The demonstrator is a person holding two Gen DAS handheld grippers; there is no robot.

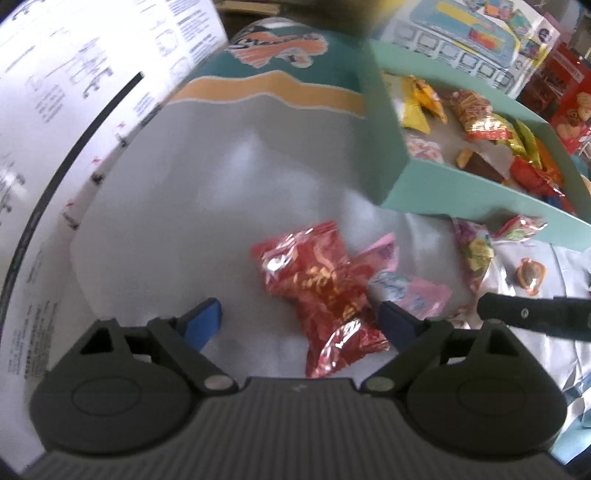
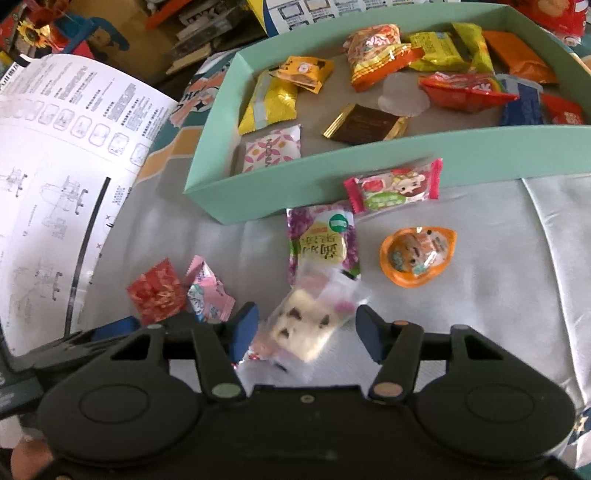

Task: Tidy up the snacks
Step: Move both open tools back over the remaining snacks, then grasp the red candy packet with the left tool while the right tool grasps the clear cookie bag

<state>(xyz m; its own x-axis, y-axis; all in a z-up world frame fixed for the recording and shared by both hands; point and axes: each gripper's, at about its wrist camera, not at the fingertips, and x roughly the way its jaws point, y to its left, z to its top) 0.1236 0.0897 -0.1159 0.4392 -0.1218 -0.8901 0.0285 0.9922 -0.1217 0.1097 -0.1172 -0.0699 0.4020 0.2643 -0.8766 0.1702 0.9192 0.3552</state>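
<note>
My left gripper (image 1: 299, 319) is open, its fingers on either side of a red foil snack packet (image 1: 325, 291) lying on the grey cloth; a pink packet (image 1: 406, 291) lies just right of it. My right gripper (image 2: 304, 332) is open around a clear packet with a white nougat bar (image 2: 308, 328). The red packet (image 2: 157, 291) and pink packet (image 2: 208, 295) also show in the right wrist view. A mint green box (image 2: 332, 173) holds several snacks. In front of it lie a purple packet (image 2: 323, 243), a pink cartoon packet (image 2: 395, 188) and an orange jelly cup (image 2: 417, 254).
A large white instruction sheet (image 2: 55, 155) lies at the left. The box wall (image 1: 391, 122) rises to the right of my left gripper. Printed boxes and clutter (image 2: 192, 33) stand beyond the box. The other gripper's black finger (image 1: 532, 317) shows at the right.
</note>
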